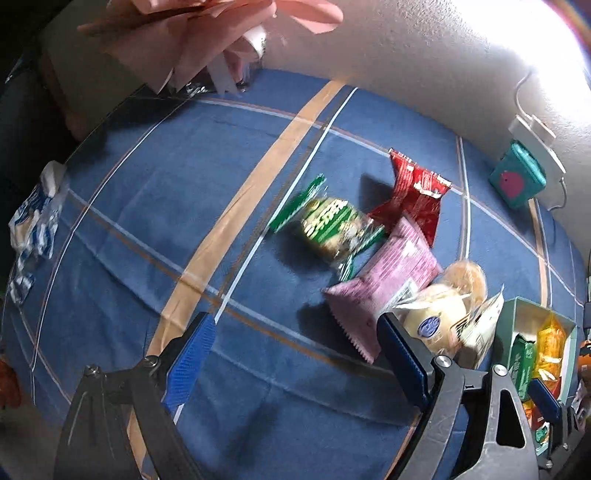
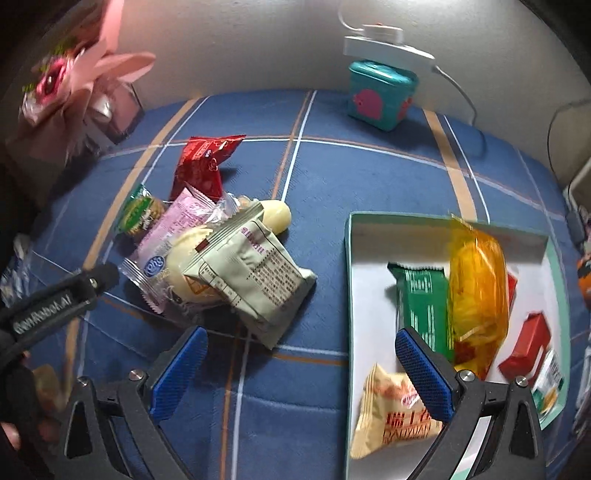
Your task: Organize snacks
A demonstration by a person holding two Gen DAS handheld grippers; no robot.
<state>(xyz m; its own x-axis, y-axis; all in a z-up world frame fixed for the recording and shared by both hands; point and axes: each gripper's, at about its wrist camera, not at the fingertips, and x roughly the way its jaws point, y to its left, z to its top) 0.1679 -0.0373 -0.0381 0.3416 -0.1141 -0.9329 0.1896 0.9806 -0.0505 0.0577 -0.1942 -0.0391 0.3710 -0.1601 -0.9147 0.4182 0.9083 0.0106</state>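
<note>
Looking down from the left wrist view, the left claw [image 1: 295, 347] stands wide apart with nothing between its blue pads, over a blue checked cloth [image 1: 166, 206] covering the surface. Right of centre lies a heap of snacks: a green packet [image 1: 332, 225], a red packet [image 1: 413, 192] behind it, a pink packet [image 1: 388, 277] and a clear-wrapped pale bun [image 1: 436, 314] just beyond the right pad. At the lower right edge sits the box [image 1: 517, 314] with snacks inside. A teal tin [image 1: 517, 179] stands near the wall at right; pink wrapping paper [image 1: 207, 33] fills the upper left.

From the right wrist view, the right claw [image 2: 301, 360] is likewise spread apart and empty, its right pad above the box [image 2: 354, 280], which holds a green bar [image 2: 421, 299], an orange bag [image 2: 476, 288], red cartons [image 2: 528, 343] and a beige packet [image 2: 391, 413]. Left of the box, the heap has a grey-green packet [image 2: 258, 273] on top. The left gripper's black finger reaches in from the left edge beside it.
</note>
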